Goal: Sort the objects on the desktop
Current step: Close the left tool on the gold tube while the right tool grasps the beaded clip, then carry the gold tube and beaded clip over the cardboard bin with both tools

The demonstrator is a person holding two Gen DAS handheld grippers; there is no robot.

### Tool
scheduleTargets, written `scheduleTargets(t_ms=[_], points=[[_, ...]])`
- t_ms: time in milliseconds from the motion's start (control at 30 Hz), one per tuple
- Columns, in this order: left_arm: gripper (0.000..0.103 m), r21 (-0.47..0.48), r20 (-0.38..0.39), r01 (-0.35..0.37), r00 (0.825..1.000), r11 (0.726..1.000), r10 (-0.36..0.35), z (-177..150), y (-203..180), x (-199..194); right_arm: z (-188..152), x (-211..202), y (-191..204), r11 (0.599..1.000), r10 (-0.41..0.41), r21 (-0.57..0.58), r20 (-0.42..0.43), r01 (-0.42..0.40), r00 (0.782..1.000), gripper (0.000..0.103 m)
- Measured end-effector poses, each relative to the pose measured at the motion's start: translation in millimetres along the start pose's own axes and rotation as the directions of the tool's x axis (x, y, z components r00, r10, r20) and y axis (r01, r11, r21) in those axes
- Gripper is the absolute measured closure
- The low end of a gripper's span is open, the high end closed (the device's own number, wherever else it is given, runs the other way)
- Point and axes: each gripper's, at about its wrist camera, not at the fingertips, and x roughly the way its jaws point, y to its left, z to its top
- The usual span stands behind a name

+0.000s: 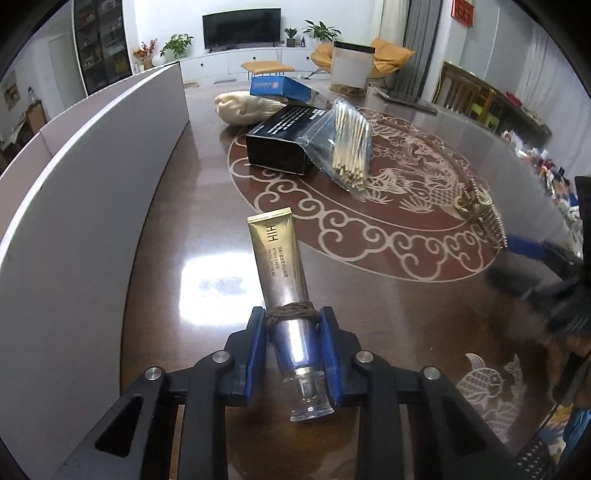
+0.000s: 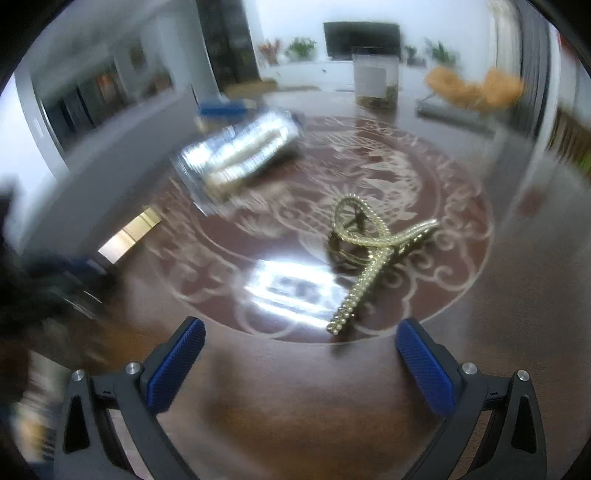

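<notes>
gold tube (image 1: 282, 266): left gripper (image 1: 293, 334) clamped on it near cap, likely lift next. right gripper (image 2: 301, 363) apart, hair claw (image 2: 369, 254) just beyond the tube's far side.

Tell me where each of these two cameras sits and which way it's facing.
Left wrist: on the left gripper, angled down across the brown patterned table; its blue pads clamp a gold cream tube.
Right wrist: on the right gripper, angled down at a gold pearl-studded hair claw; blue fingers apart, empty.
Shared: table, hair claw, clear bag of cotton swabs, black television.
</notes>
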Motion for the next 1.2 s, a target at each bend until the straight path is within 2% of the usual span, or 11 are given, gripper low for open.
scheduleTargets(t_ms=[33, 67, 133, 367, 400, 433, 467, 600, 733, 867, 1200], points=[[0.074, -0.004, 0.009, 0.004, 1.0, 1.0, -0.004, -4, -2, -2, 1, -7, -16, 0.991, 0.073, 0.108, 0.02, -0.075, 0.997, 0.0], [0.074, -0.007, 0.016, 0.003, 1.0, 1.0, -0.003, -6, -3, -3, 1, -9, -25, 0.982, 0.086, 0.168, 0.027, -0.089, 0.996, 0.0], [0.074, -0.012, 0.033, -0.004, 0.999, 1.0, 0.005, -12, -8, -6, 8, -7, -31, 0.971, 0.046, 0.233, 0.013, -0.048, 0.999, 0.0], [0.074, -0.04, 0.048, 0.005, 0.999, 0.999, -0.003, -20, -9, -11, 42, 34, -3, 0.966, -0.115, 0.232, 0.003, 0.112, 0.993, 0.004], [0.074, -0.042, 0.047, 0.003, 0.999, 0.999, -0.001, -21, -8, -12, 45, 38, -2, 0.964, -0.149, 0.221, -0.001, 0.146, 0.989, 0.011], [0.074, -0.045, 0.047, 0.002, 0.999, 0.999, 0.0, -22, -7, -12, 48, 40, 0, 0.96, -0.196, 0.206, 0.0, 0.192, 0.981, 0.032], [0.074, -0.047, 0.05, 0.003, 0.999, 0.999, -0.001, -23, -6, -14, 48, 39, -2, 0.958, -0.203, 0.212, 0.016, 0.195, 0.979, 0.06], [0.074, -0.045, 0.073, 0.009, 0.997, 0.999, -0.006, -29, -4, -22, 42, 23, -18, 0.963, -0.159, 0.225, 0.044, 0.145, 0.986, 0.06], [0.074, -0.051, 0.103, 0.047, 0.994, 0.998, -0.041, -32, -6, -35, 32, -11, -18, 0.985, -0.056, 0.166, 0.087, 0.041, 0.995, 0.06], [0.074, -0.071, 0.142, 0.099, 0.986, 0.993, -0.088, -29, -8, -53, 27, -33, 5, 0.997, -0.007, 0.076, 0.075, 0.001, 0.997, 0.06], [0.074, -0.106, 0.185, 0.114, 0.978, 0.988, -0.093, -36, 14, -86, 24, -48, 63, 0.995, 0.079, -0.066, 0.081, -0.073, 0.994, 0.06]])
